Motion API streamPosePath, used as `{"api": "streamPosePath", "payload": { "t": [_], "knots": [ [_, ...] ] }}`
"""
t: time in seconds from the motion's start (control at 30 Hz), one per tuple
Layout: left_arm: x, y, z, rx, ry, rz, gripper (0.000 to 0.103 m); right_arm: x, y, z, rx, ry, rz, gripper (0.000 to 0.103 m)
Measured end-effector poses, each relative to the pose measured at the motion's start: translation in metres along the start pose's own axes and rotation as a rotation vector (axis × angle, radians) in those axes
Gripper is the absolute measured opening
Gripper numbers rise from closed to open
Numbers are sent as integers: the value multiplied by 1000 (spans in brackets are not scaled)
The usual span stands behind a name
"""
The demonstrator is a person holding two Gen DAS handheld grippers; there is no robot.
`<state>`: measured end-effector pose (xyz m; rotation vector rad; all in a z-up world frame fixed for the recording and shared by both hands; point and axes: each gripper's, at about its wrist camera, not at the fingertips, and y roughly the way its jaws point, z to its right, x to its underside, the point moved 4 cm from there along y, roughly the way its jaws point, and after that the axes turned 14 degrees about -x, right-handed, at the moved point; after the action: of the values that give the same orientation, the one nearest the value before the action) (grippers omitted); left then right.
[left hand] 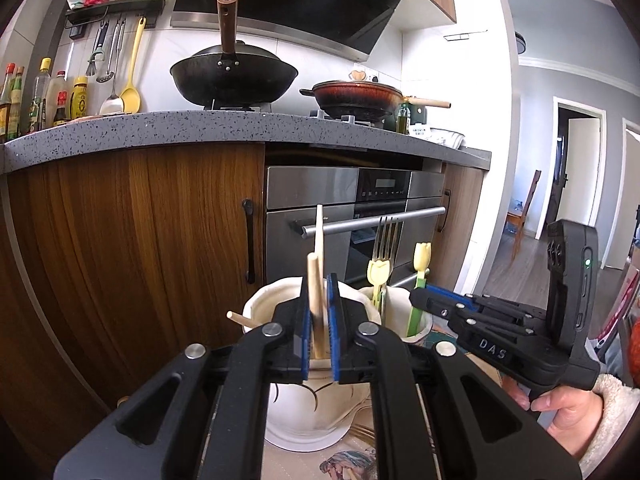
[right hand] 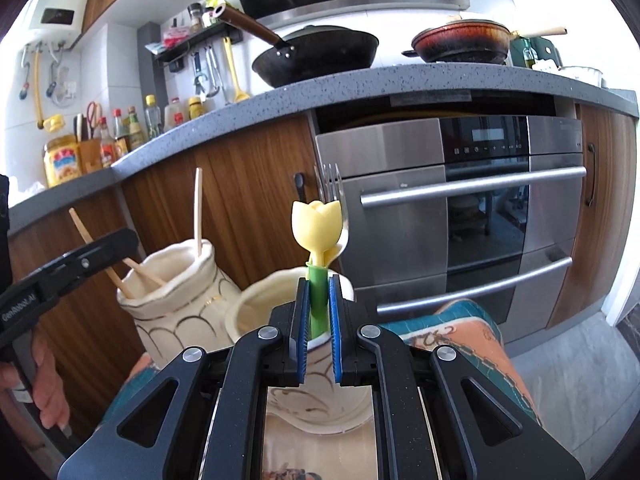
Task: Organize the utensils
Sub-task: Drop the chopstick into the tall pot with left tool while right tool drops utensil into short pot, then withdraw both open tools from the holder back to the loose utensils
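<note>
Two cream ceramic holders stand side by side on a patterned mat. My left gripper (left hand: 319,300) is shut on a wooden chopstick (left hand: 315,292) that stands in the left holder (left hand: 264,308), which holds other chopsticks (right hand: 198,212). My right gripper (right hand: 318,300) is shut on the green stem of a yellow tulip-topped utensil (right hand: 316,224) standing in the right holder (right hand: 256,304). A second tulip utensil (left hand: 377,276) and a metal fork (left hand: 386,240) stand in that holder too.
A wooden cabinet (left hand: 140,240) and a steel oven with bar handles (right hand: 472,188) stand close behind the holders. The grey counter (left hand: 200,128) above carries a black wok, a brown pan and bottles. The mat (right hand: 460,340) lies under the holders.
</note>
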<state>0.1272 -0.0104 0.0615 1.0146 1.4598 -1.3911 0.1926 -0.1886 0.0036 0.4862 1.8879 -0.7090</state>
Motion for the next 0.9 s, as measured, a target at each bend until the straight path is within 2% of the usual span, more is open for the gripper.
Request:
{"api": "streamPosePath", "payload": {
  "t": [0.03,0.1,0.17,0.3,0.37,0.4,0.5,0.57,0.6,0.63,0.67,0.77,0.83,0.9],
  "knots": [
    [0,0,0,0,-2,3,19,1,0,1,1,1,-2,11],
    [-1,-1,0,-2,0,11,24,1,0,2,5,0,-1,13],
    [-1,-2,0,-9,7,18,25,0,-1,3,5,3,2,20],
    [-4,-4,-2,-17,2,30,31,-1,-4,4,9,6,12,23],
    [-6,-5,-4,-25,0,36,38,-2,-7,3,9,10,23,36],
    [-6,-6,-5,-30,-3,41,43,-3,-11,2,7,13,36,37],
    [-6,-11,-7,-44,-3,53,49,-2,-21,1,12,18,56,43],
    [-5,-15,-10,-67,-3,64,63,-1,-28,0,12,27,68,59],
    [-4,-17,-12,-78,-6,71,75,0,-32,0,12,31,74,63],
    [-3,-20,-15,-87,-15,77,83,2,-36,0,9,38,80,71],
    [-3,-23,-18,-90,-24,79,84,3,-40,0,3,45,83,77],
    [0,-29,-28,-116,-58,76,94,5,-48,0,-5,56,90,85],
    [5,-32,-35,-114,-77,63,95,8,-53,-3,-4,56,96,91],
    [11,-34,-40,-118,-82,45,96,11,-58,-5,-3,55,97,92]
  ]
}}
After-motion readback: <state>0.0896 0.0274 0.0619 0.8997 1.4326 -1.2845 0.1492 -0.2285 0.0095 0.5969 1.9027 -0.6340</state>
